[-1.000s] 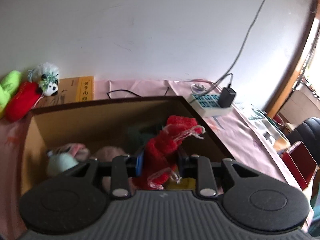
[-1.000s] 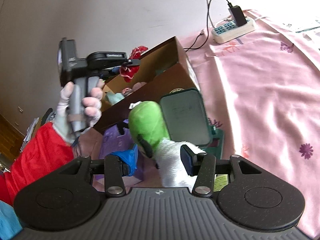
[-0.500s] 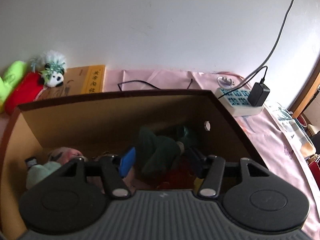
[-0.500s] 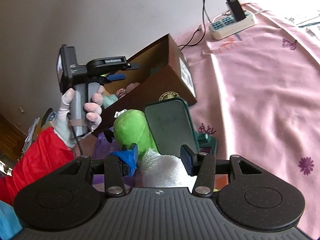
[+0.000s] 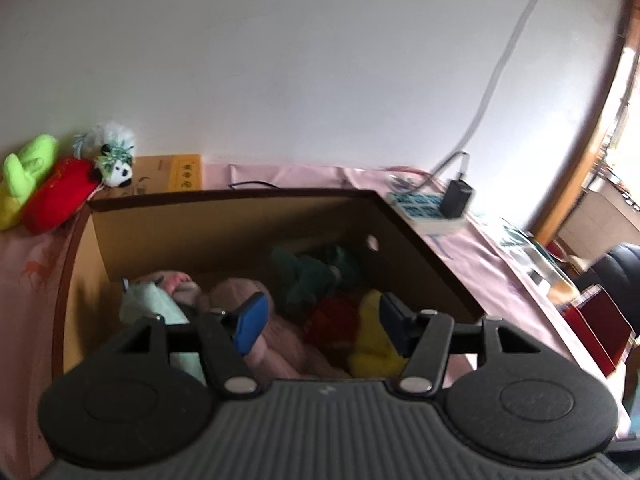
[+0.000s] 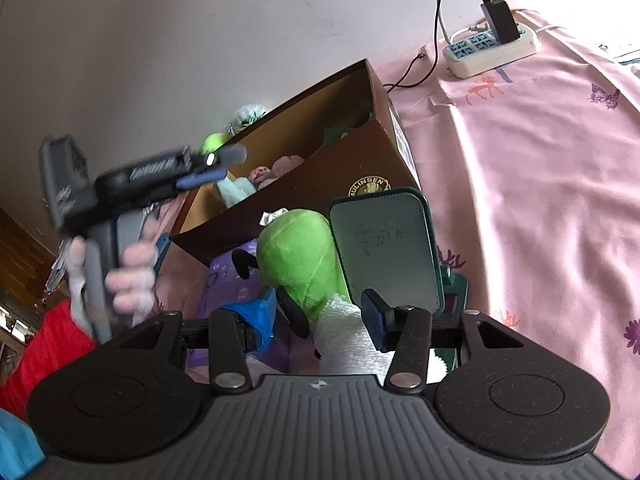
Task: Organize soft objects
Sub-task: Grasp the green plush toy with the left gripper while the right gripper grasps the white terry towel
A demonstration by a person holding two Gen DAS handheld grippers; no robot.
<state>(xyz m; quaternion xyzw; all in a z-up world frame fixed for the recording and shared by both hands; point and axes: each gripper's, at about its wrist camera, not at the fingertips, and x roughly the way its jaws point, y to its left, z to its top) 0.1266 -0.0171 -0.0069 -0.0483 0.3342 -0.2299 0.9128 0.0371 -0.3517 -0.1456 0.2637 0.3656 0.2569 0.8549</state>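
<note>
Pink tablecloth (image 6: 520, 168) carries cardboard box (image 6: 320, 184) and power strip (image 6: 492, 46).

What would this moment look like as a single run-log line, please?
left tool: open, empty, over cardboard box | right tool: around green plush toy, grip uncertain | red toy: in box
</note>
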